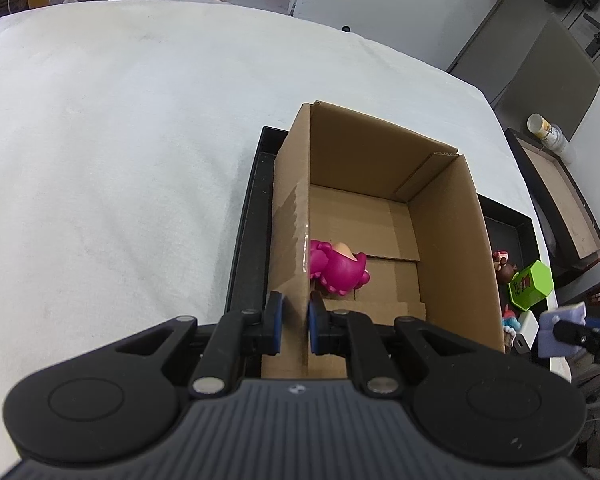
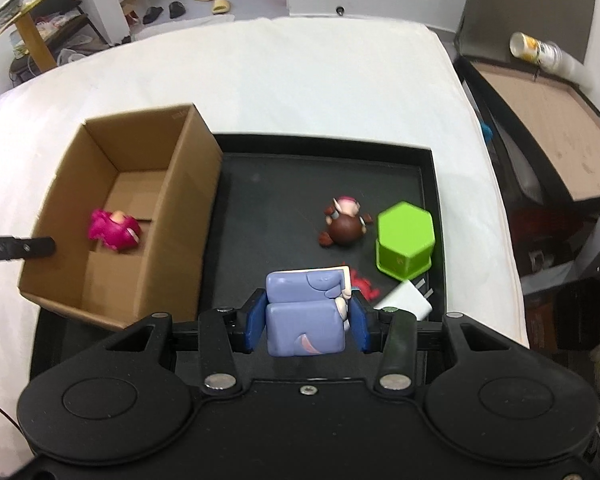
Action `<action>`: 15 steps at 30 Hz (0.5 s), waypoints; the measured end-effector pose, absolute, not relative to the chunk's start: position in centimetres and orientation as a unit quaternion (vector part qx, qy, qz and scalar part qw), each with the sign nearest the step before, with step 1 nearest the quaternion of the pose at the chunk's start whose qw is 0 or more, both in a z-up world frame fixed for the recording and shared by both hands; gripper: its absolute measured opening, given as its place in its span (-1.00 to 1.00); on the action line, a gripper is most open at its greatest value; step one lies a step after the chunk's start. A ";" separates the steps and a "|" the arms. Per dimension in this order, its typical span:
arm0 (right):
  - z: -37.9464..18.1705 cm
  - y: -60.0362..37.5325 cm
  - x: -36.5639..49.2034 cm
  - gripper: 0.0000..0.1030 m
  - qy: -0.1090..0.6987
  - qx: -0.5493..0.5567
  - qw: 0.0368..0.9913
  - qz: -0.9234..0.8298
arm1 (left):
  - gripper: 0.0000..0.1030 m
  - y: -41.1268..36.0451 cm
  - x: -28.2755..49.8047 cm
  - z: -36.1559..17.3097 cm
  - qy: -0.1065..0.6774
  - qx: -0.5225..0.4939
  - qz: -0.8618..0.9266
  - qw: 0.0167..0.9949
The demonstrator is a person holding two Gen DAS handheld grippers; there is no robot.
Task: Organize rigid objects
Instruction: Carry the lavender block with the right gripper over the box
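Left wrist view shows the left gripper [image 1: 295, 322] pinching the near wall of the cardboard box [image 1: 452, 240], one blue pad outside and one inside, both pressed against the cardboard. That open box stands on the left part of a black tray [image 2: 324, 152], which lies on a table with a white cloth [image 1: 120, 140]. Inside the box a pink toy [image 1: 338, 268] lies on the floor, close to the wall being gripped. From the right wrist view, the right gripper [image 2: 306, 316] is clamped on a lilac block-shaped toy [image 2: 306, 312], held above the tray's near edge, just to the right of the box. Farther along the tray a brown figure [image 2: 344, 226] lies beside a green six-sided box [image 2: 405, 240], the two close but apart. A white charger [image 2: 410, 300] sits near the right pad, with something red [image 2: 364, 286] partly hidden behind the lilac toy
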State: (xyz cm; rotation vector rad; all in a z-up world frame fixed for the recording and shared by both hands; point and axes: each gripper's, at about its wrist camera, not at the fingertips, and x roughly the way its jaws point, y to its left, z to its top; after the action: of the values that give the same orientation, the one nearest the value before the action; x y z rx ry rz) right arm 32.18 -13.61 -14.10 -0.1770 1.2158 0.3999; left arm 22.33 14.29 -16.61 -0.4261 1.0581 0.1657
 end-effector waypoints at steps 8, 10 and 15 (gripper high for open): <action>-12.0 -11.3 32.4 -0.17 0.548 -0.082 0.807 0.205 | -0.77 14.4 22.3 -16.7 0.500 -0.204 0.078 0.838; -11.5 -10.7 32.6 -0.17 0.543 -0.081 0.808 0.212 | -0.77 14.4 22.4 -16.7 0.501 -0.205 0.079 0.837; -10.2 -8.7 32.8 -0.17 0.531 -0.087 0.811 0.230 | -0.77 14.5 22.4 -16.8 0.503 -0.209 0.080 0.835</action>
State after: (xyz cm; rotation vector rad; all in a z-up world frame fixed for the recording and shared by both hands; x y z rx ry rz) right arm 32.77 -8.74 -10.21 -0.1862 1.1346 0.4920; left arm 22.39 14.52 -16.77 -0.4417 1.0644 0.1687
